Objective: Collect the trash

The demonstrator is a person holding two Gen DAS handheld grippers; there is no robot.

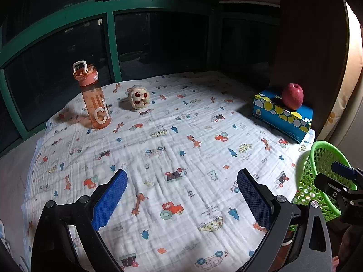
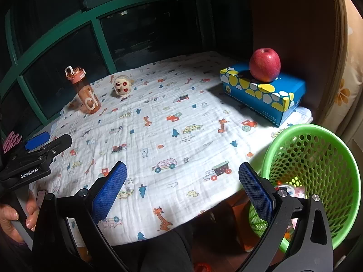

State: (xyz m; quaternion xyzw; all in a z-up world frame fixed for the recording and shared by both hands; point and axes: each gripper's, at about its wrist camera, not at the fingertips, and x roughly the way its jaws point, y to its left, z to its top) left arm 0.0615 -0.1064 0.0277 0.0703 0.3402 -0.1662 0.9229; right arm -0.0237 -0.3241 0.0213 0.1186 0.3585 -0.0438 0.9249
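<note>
A green perforated basket (image 2: 317,176) stands at the table's right front edge, with some small items inside; it also shows in the left wrist view (image 1: 317,176). My left gripper (image 1: 181,192) is open and empty above the patterned cloth (image 1: 170,147). My right gripper (image 2: 181,190) is open and empty near the front edge, its right finger beside the basket. The left gripper also shows at the left of the right wrist view (image 2: 36,145). A crumpled pale wad with red spots (image 1: 138,96) lies at the back left, also in the right wrist view (image 2: 122,85).
An orange water bottle (image 1: 93,95) stands at the back left. A red apple (image 2: 265,64) sits on a blue tissue box (image 2: 263,90) at the back right. Dark green-framed windows close the back; a brown wall stands at the right.
</note>
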